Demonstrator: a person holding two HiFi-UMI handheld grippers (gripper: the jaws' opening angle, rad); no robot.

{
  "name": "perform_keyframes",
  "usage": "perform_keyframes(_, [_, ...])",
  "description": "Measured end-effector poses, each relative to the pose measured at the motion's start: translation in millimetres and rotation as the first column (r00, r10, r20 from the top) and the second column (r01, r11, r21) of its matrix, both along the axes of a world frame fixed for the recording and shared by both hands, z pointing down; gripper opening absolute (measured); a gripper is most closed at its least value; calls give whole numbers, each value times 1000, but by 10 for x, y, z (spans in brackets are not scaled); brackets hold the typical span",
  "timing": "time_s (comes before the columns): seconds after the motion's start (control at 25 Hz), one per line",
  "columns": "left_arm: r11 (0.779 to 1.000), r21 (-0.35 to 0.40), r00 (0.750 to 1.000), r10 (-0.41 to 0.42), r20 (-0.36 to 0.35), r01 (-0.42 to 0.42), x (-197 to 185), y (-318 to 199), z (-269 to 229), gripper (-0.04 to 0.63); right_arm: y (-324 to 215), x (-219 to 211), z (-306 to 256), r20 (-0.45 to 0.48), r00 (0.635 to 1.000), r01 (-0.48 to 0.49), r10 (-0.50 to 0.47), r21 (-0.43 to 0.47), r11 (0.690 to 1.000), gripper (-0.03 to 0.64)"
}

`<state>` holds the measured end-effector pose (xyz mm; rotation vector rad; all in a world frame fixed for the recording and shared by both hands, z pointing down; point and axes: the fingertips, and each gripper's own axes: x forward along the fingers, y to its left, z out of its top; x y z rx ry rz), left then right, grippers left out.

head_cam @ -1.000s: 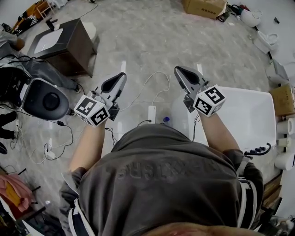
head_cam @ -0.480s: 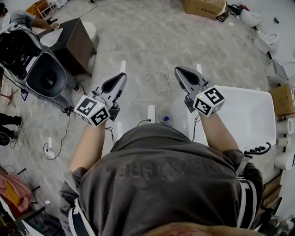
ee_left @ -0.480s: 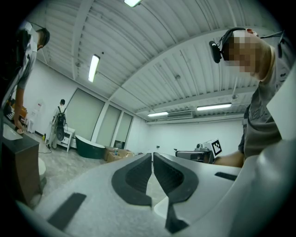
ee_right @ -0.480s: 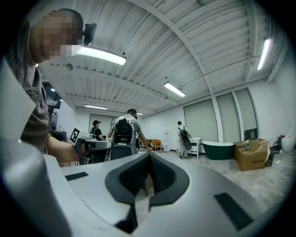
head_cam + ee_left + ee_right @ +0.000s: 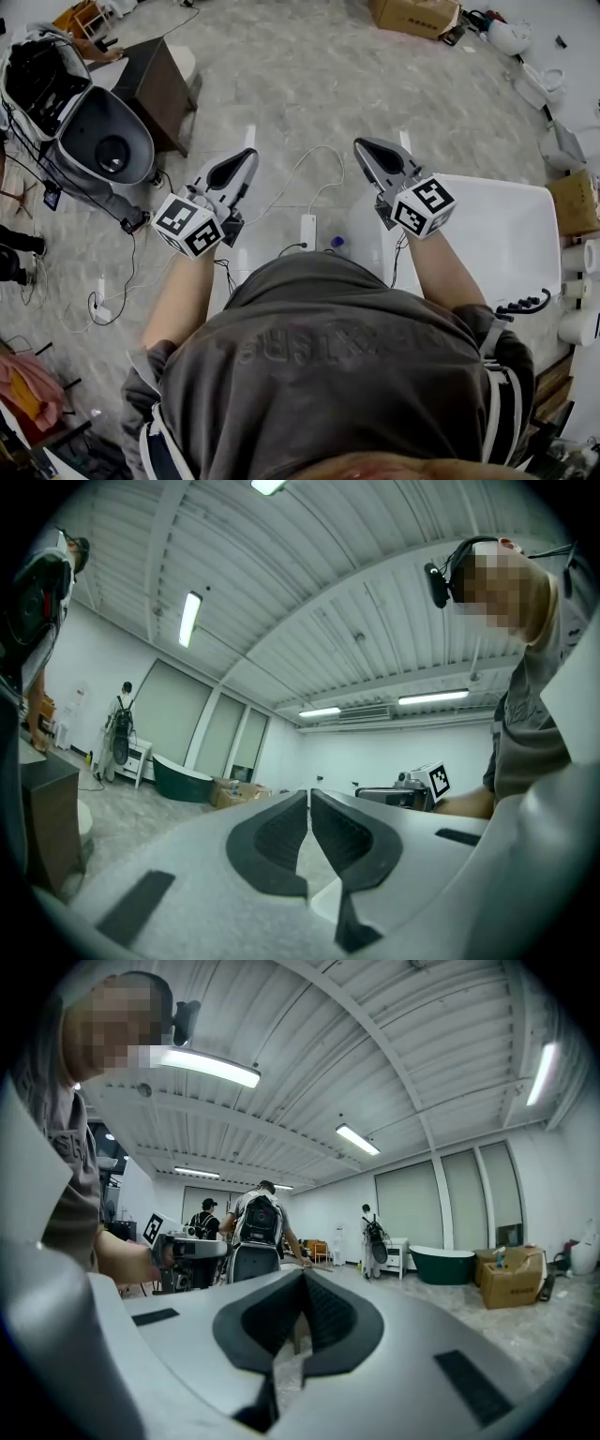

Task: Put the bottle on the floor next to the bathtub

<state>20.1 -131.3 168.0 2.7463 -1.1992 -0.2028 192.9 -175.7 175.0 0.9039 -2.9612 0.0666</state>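
Note:
A small clear bottle with a blue cap stands on the floor beside the white bathtub, partly hidden by my shirt. Both grippers are held up in front of my chest, pointing away over the floor. In the head view my left gripper is left of the bottle and my right gripper is above the tub's left rim. Each is shut with nothing between its jaws. The left gripper view shows its dark pads together, and the right gripper view shows the same of its pads. Neither touches the bottle.
A white power strip and loose cables lie on the floor between the grippers. A dark cabinet stands at far left, with a large black-and-white rig beside it. A cardboard box sits far off. Paper rolls line the right edge.
The black-and-white rig at the left has moved up and away toward the cabinet. Both grippers have stayed almost still, shut throughout.

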Motion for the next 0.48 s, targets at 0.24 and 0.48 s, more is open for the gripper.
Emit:
perform_keyframes(0.24, [1000, -3, 1000, 2, 0, -2, 35, 40, 21, 15, 38, 22, 34, -7, 1000, 2, -2, 3, 1000, -9])
perform_keyframes(0.48, [1000, -6, 1000, 6, -7, -6, 35, 44, -19, 14, 60, 11, 4, -21, 1000, 8, -8, 6, 1000, -9])
